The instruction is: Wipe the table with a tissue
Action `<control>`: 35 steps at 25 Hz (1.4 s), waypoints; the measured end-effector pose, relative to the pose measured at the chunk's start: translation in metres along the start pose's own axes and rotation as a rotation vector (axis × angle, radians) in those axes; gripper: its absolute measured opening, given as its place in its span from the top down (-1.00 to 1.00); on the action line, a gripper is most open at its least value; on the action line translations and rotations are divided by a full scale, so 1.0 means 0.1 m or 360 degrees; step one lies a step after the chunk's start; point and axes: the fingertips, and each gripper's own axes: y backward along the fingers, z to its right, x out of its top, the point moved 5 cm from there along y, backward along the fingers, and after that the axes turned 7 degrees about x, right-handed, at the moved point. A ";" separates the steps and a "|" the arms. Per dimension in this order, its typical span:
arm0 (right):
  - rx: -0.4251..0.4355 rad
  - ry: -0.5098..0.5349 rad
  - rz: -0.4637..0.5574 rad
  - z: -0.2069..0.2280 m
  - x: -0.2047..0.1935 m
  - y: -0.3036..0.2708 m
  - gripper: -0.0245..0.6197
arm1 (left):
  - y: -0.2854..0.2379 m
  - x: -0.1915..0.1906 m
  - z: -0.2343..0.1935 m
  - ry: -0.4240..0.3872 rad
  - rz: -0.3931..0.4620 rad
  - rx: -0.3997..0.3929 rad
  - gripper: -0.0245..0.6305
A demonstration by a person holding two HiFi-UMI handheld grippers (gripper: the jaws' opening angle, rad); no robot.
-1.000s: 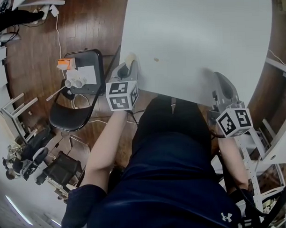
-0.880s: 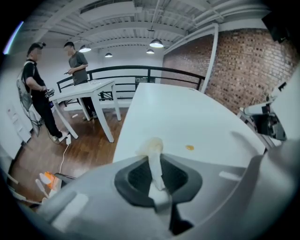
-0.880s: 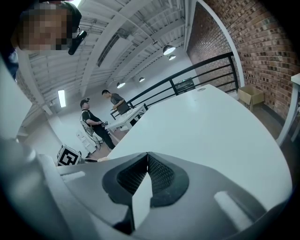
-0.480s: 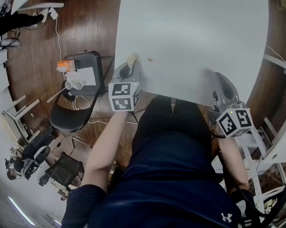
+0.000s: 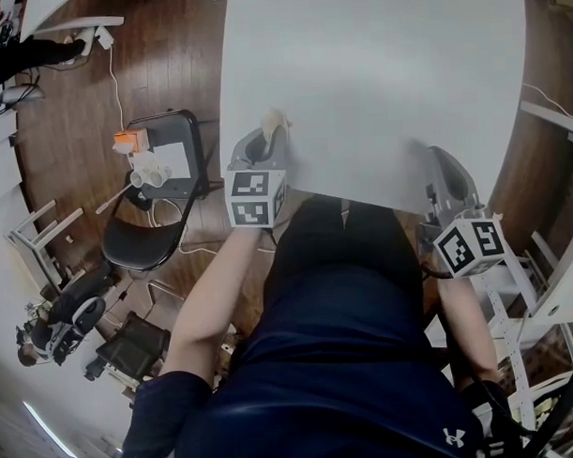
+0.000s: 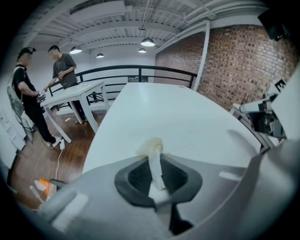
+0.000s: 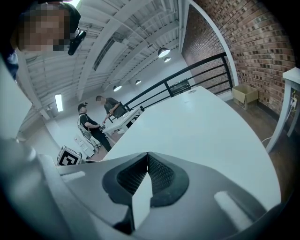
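A crumpled cream tissue (image 5: 274, 121) sticks out of my left gripper (image 5: 267, 139), which is shut on it at the near left edge of the white table (image 5: 375, 70). In the left gripper view the tissue (image 6: 153, 151) runs between the closed jaws, its bunched end just over the table (image 6: 178, 117). My right gripper (image 5: 441, 167) rests at the table's near right edge, shut with nothing in it. The right gripper view shows its jaws (image 7: 147, 161) pressed together above the table (image 7: 201, 131).
A black chair (image 5: 159, 195) with small white and orange items on its seat stands on the wooden floor left of the table. Two people (image 6: 40, 91) stand at another white table far off. A brick wall (image 6: 243, 65) and a white stand lie to the right.
My left gripper with the tissue has moved forward and a little right along the table's left edge. The small speck on the table is gone from view. The right gripper has stayed put.
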 end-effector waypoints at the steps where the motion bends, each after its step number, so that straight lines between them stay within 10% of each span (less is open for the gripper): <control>1: -0.0001 -0.0002 0.0004 0.01 0.00 0.01 0.89 | 0.00 0.00 0.02 -0.0005 -0.0002 -0.0006 0.87; 35: -0.0035 -0.0054 0.0061 0.33 -0.02 0.34 0.89 | -0.12 0.13 0.57 -0.0082 -0.0005 -0.0062 0.87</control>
